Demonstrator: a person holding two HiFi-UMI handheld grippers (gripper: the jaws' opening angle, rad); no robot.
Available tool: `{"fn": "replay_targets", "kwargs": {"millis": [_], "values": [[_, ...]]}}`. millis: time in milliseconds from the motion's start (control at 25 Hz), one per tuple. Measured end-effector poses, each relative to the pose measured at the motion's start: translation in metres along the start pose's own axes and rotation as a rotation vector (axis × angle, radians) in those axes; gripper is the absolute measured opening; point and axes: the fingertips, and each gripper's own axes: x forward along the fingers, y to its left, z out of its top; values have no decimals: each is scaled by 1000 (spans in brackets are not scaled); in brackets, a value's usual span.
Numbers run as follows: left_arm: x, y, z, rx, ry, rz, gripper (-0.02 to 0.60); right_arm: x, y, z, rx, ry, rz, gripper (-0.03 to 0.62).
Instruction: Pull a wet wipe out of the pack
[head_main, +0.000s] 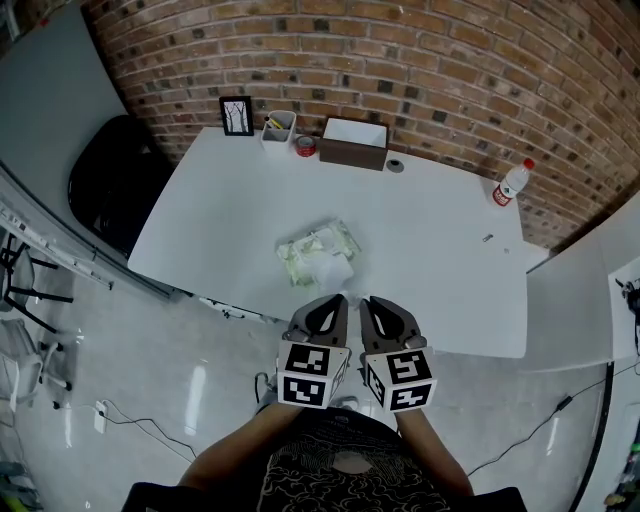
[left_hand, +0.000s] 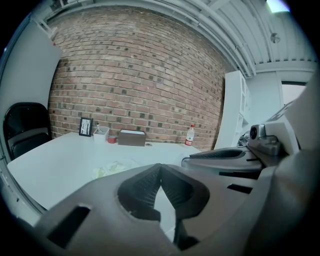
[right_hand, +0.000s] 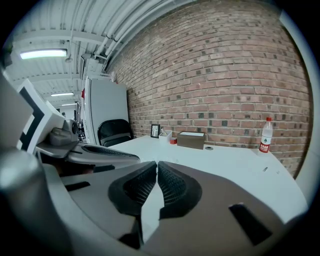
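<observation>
White tabletop (head_main: 440, 240) is seen carrying the pale green wet wipe pack (head_main: 318, 252), which is laid toward the near edge, left of centre. The left gripper (head_main: 336, 298) and right gripper (head_main: 370, 300) are held side by side just nearer than the pack and apart from it. Each pair of jaws is pressed together on nothing. A brown box (head_main: 354, 143) and a plastic bottle (head_main: 511, 183) are set along the far side.

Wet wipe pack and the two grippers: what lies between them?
Only bare white table separates the wet wipe pack from the left gripper and right gripper; the head view shows it.
</observation>
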Motion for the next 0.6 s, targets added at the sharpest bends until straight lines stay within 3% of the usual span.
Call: {"fn": "replay_targets", "kwargs": {"millis": [600], "values": [[7, -14, -5, -3, 10, -15, 11, -8, -13, -4, 4, 2, -17, 21]]}}
